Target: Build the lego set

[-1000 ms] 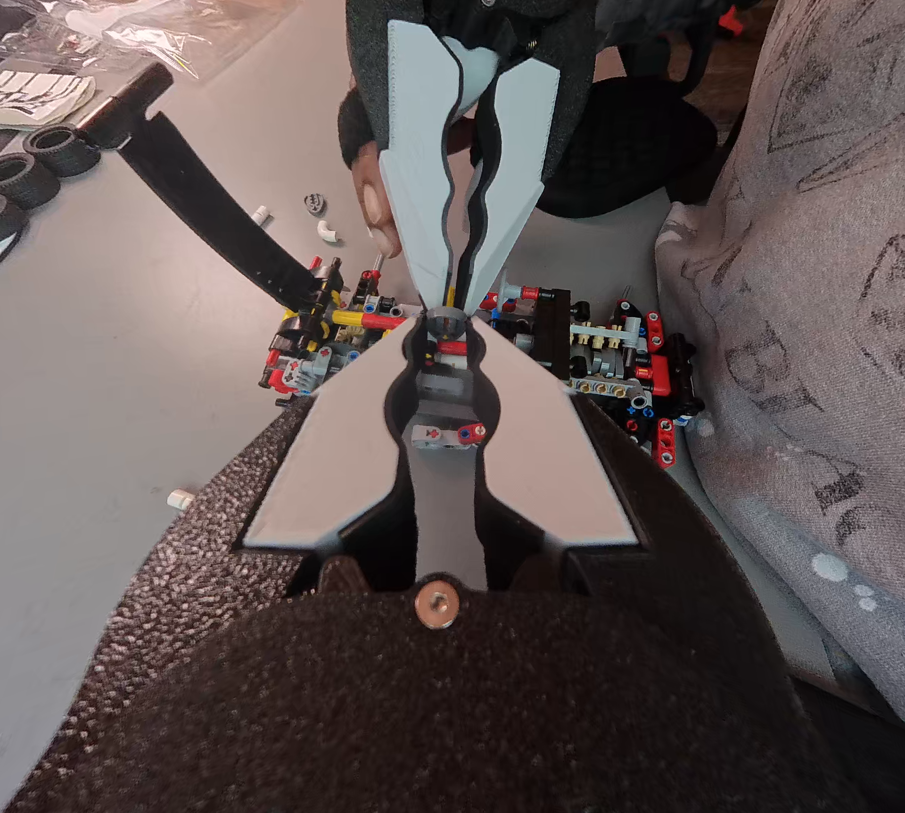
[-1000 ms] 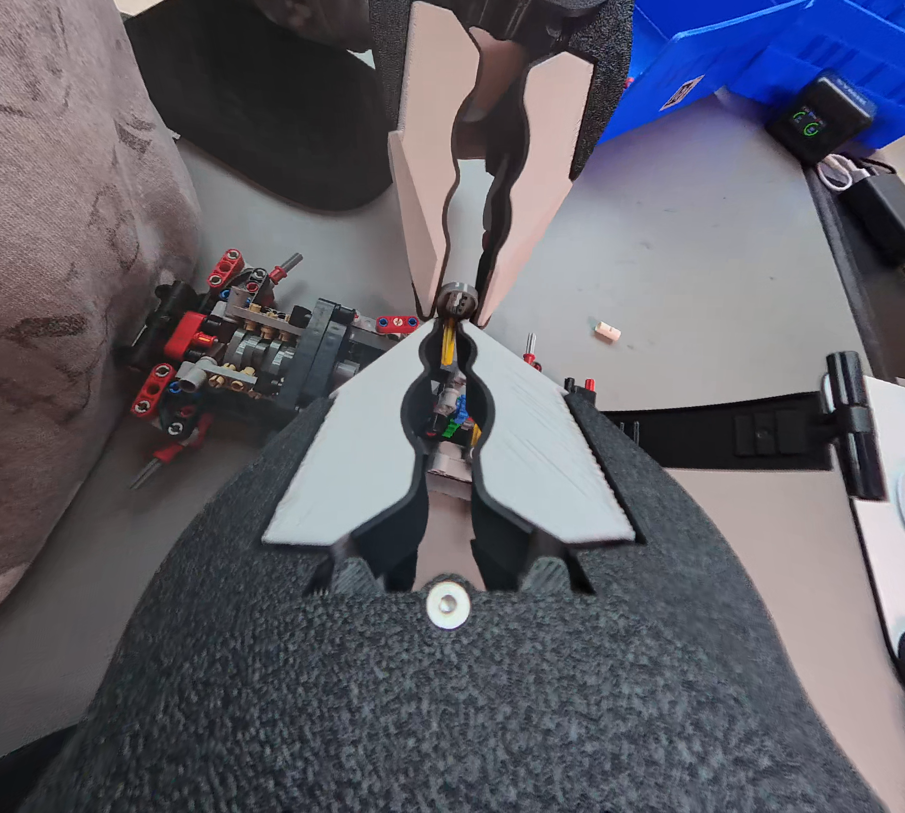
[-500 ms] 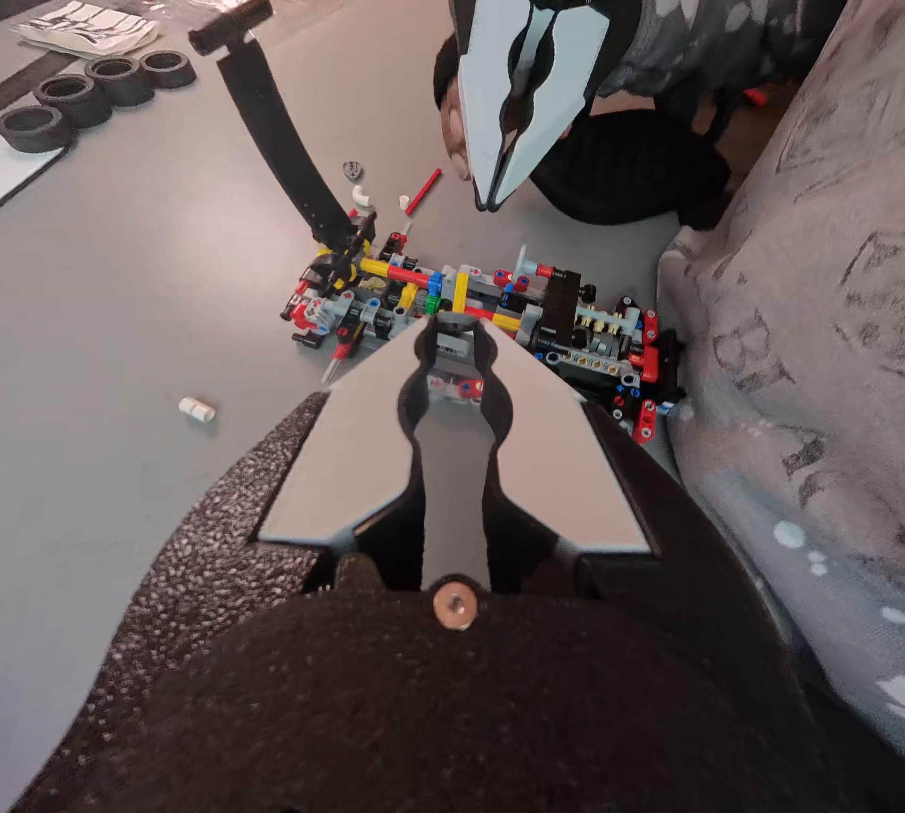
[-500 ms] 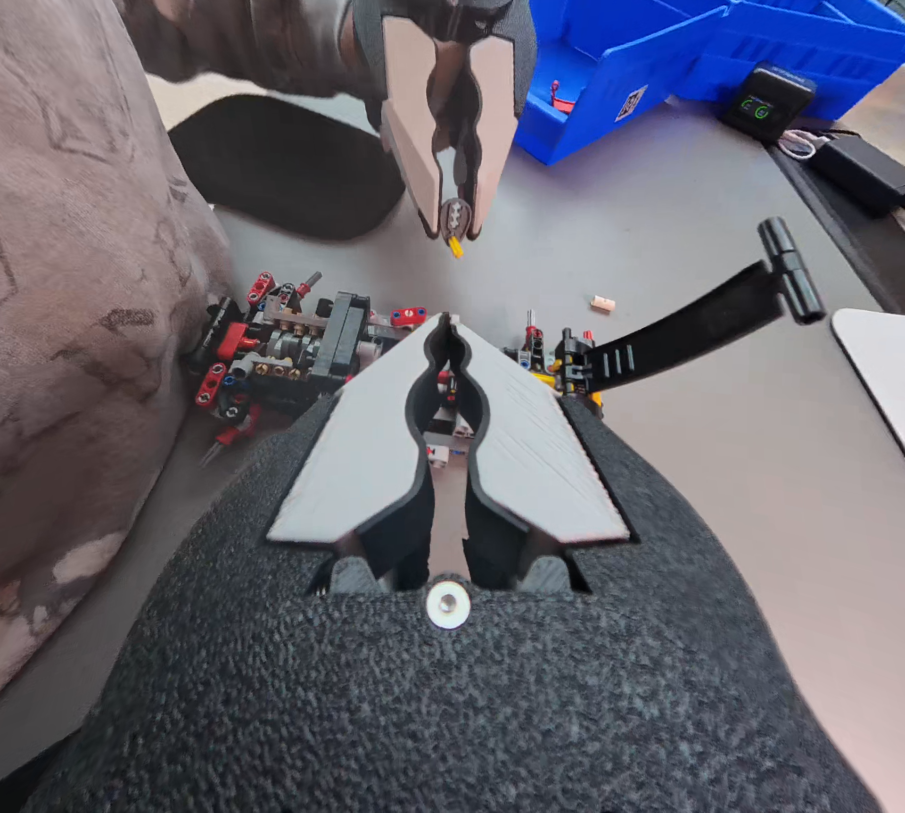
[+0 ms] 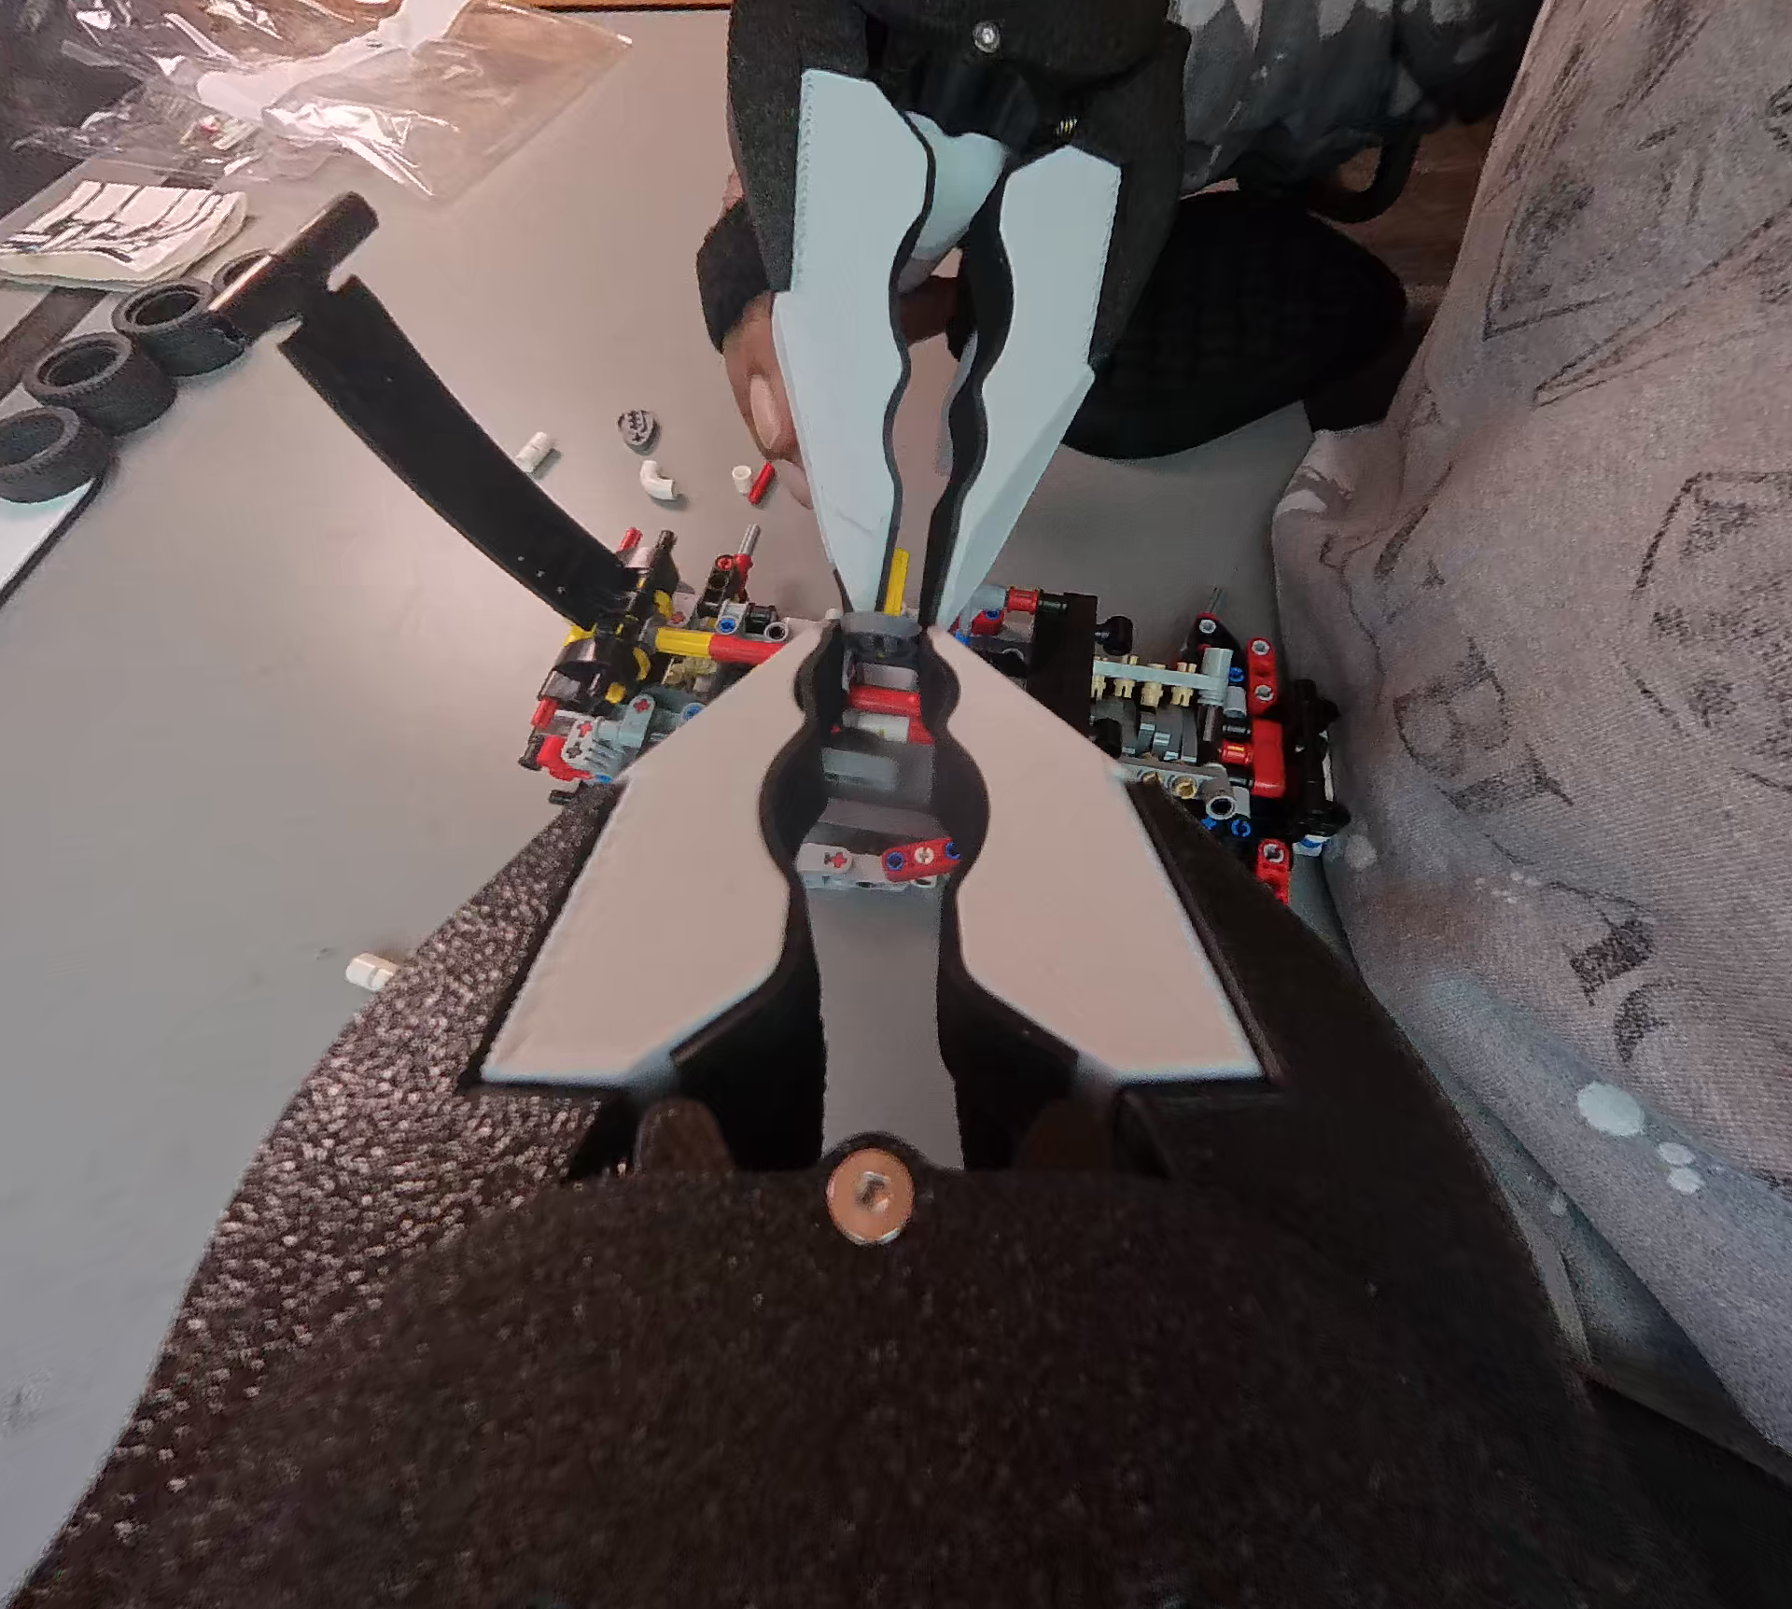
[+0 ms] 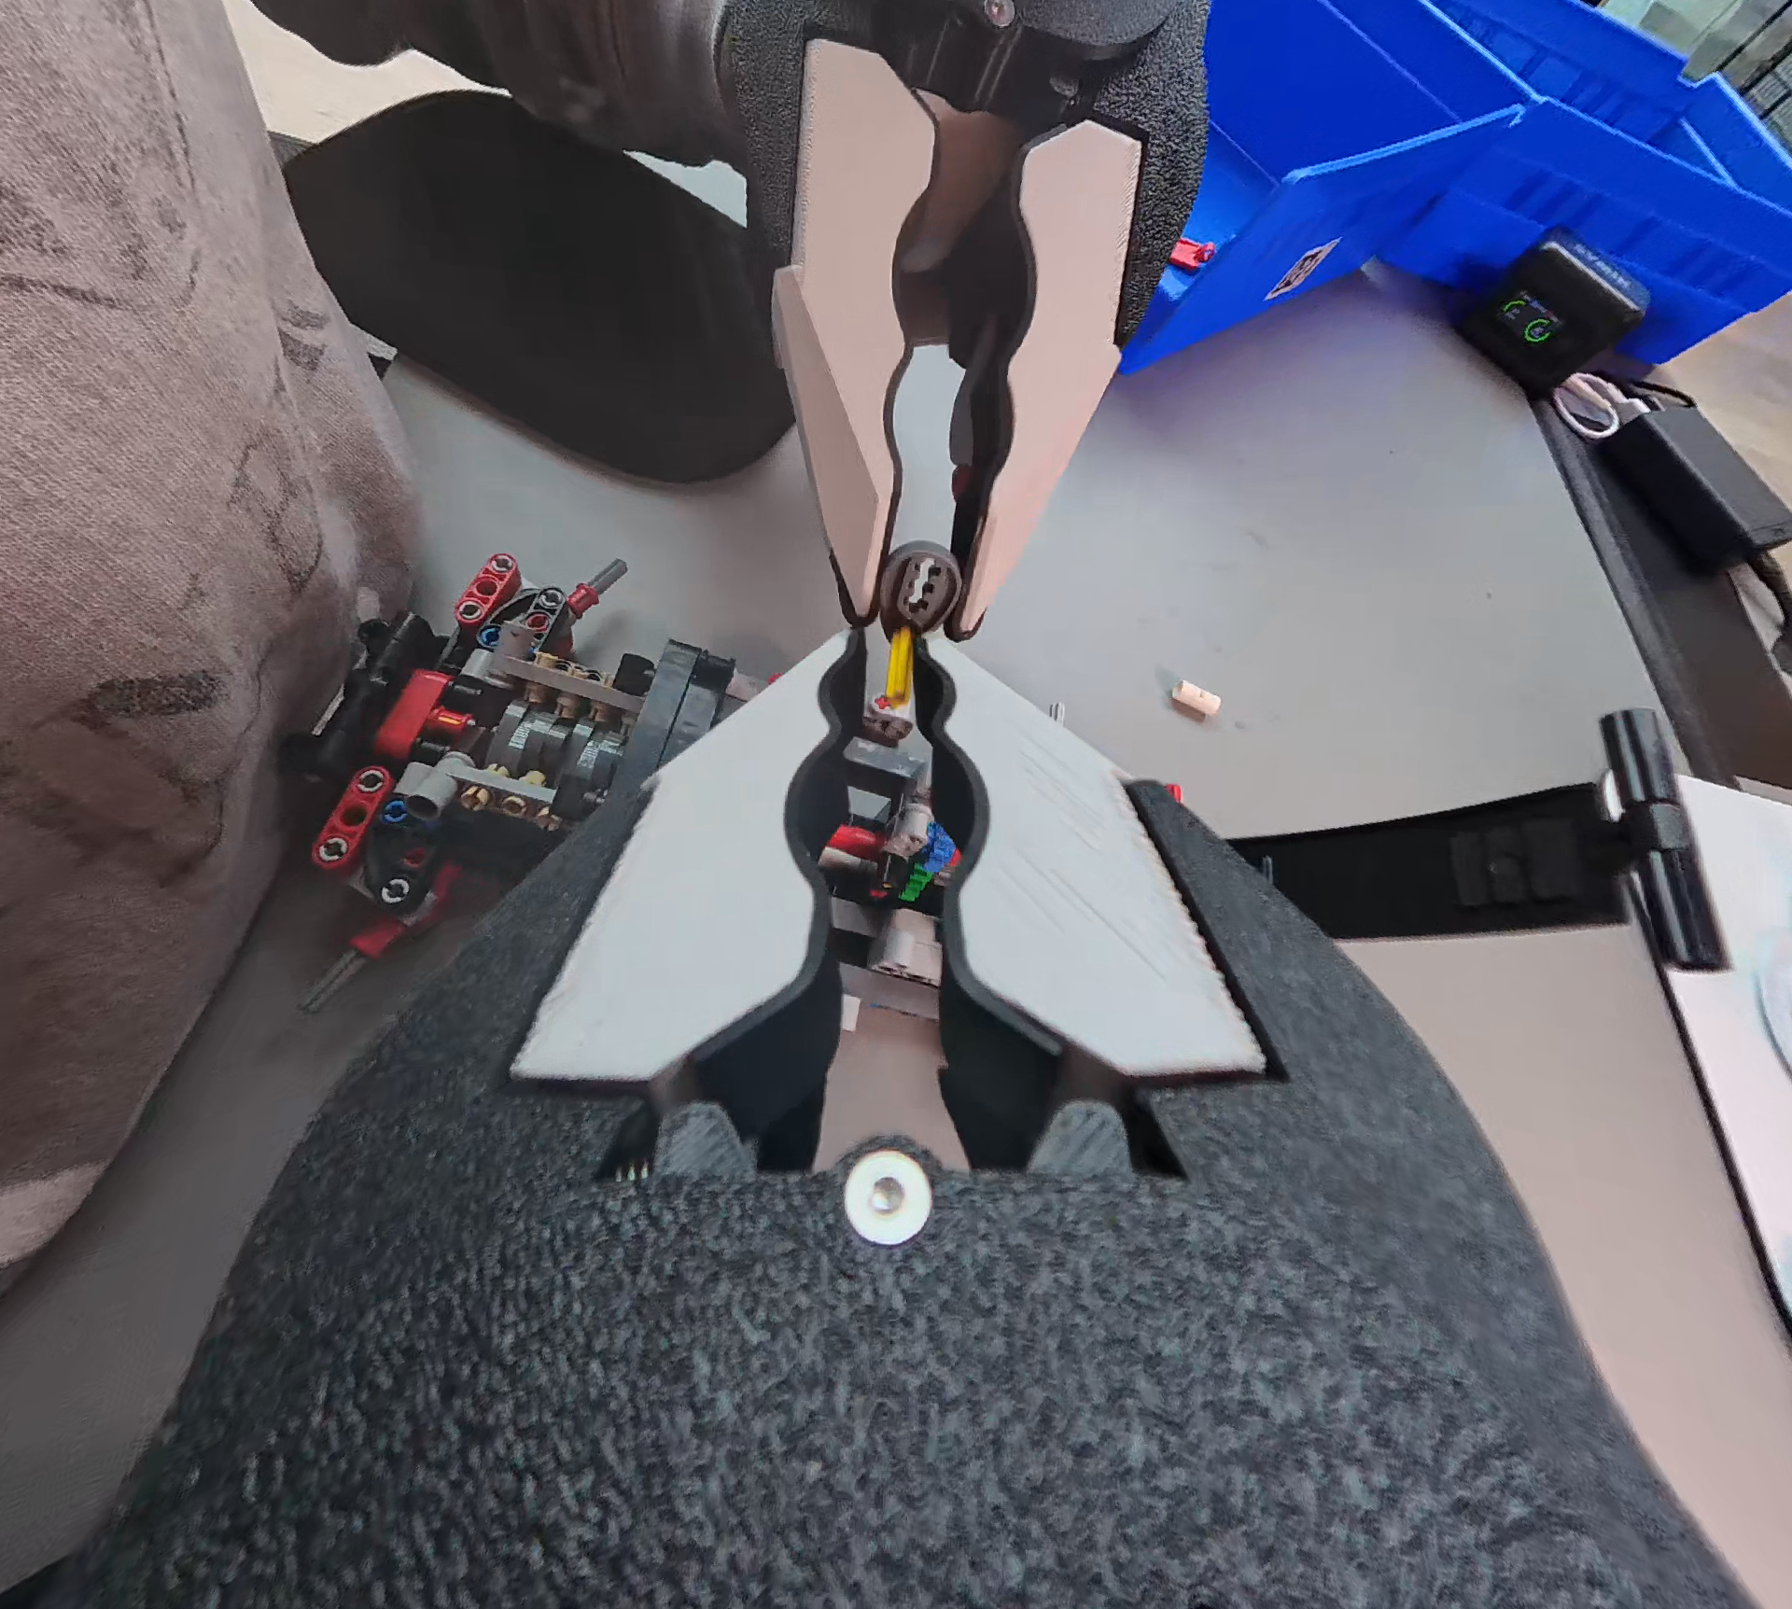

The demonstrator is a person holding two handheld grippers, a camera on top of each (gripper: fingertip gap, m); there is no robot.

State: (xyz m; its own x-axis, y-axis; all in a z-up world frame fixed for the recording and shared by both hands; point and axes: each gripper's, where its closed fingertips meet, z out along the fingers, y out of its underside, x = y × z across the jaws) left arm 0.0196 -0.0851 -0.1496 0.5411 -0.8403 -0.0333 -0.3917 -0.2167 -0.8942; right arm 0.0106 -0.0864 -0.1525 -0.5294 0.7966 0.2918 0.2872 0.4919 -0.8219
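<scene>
- Lego chassis [image 5: 1115, 690] lies on the grey tabletop [image 5: 242, 738], its long axis running left to right across both wrist views.
- Left gripper [image 6: 912, 598] has its fingers clamped on a dark grey connector [image 6: 919, 583] with a yellow axle [image 6: 899, 666] pointing down at the chassis.
- Right gripper [image 5: 884, 602] fingers stand nearly together around that axle; whether they touch it, I cannot tell.
</scene>
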